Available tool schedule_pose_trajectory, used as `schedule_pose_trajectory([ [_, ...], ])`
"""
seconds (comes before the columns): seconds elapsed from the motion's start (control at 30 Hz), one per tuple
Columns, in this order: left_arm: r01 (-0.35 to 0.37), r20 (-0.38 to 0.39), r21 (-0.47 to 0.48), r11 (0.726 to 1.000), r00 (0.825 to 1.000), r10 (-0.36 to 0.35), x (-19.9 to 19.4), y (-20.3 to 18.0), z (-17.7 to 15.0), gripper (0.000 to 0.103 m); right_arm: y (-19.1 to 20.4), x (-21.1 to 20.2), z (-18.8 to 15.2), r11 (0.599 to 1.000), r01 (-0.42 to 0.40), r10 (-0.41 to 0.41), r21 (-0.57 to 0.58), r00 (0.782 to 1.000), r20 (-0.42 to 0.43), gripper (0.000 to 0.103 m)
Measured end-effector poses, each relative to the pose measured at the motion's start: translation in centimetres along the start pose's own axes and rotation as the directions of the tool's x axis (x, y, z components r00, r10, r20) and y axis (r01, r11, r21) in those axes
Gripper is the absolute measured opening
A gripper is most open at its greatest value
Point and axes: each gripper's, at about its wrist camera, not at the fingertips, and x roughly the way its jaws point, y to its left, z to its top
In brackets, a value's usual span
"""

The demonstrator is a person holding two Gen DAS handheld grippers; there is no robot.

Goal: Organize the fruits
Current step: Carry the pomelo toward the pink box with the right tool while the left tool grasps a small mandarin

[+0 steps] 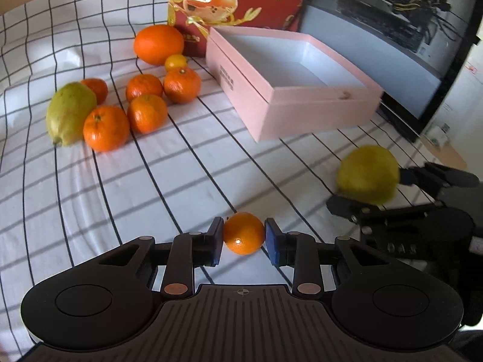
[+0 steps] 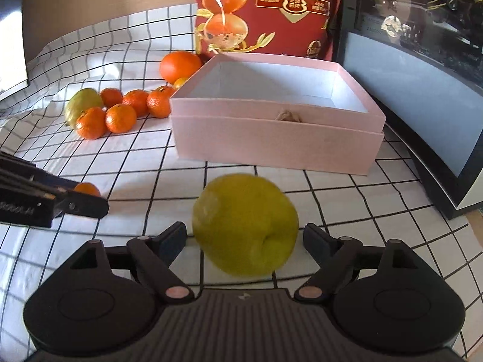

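My left gripper (image 1: 244, 233) is shut on a small orange fruit (image 1: 244, 233), held above the checked cloth; it also shows in the right wrist view (image 2: 87, 188). My right gripper (image 2: 245, 235) is shut on a yellow-green fruit (image 2: 245, 234), which also shows in the left wrist view (image 1: 367, 174). An open pink box (image 2: 271, 144) with a white inside stands ahead of the right gripper and to the far right in the left wrist view (image 1: 302, 111). Nothing shows inside it. A pile of mandarins (image 1: 146, 113), a big orange (image 1: 158, 43) and a green-yellow fruit (image 1: 70, 113) lie at the far left.
A red printed bag (image 2: 271, 12) stands behind the box. A black monitor (image 2: 422, 90) stands to the right of the box, near the table edge. The white cloth with black grid lines (image 1: 120, 196) covers the table.
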Motion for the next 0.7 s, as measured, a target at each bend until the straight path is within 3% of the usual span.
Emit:
schedule_pose_trajectory([
  [0.17, 0.021, -0.010, 0.000, 1.000, 1.000, -0.021, -0.7, -0.9, -0.9, 0.034, -0.4, -0.5, -0.1, 1.000, -0.005, 0.005, -0.001, 1.000, 0.002, 0.085],
  [0.33, 0.034, -0.017, 0.019, 0.999, 0.999, -0.033, -1.1, -2.1, -1.3, 0.034, -0.9, -1.1, 0.2, 1.000, -0.009, 0.010, -0.013, 1.000, 0.025, 0.077],
  [0.47, 0.035, -0.022, 0.024, 0.999, 0.999, -0.035, -1.0, -2.7, -1.2, 0.034, -1.0, -1.0, 0.5, 0.997, -0.056, 0.056, -0.057, 0.998, -0.001, 0.068],
  [0.7, 0.037, -0.030, 0.002, 0.999, 0.999, -0.037, -0.7, -3.5, -1.5, 0.034, -1.1, -0.5, 0.6, 0.986, -0.102, 0.097, -0.129, 0.994, -0.051, 0.064],
])
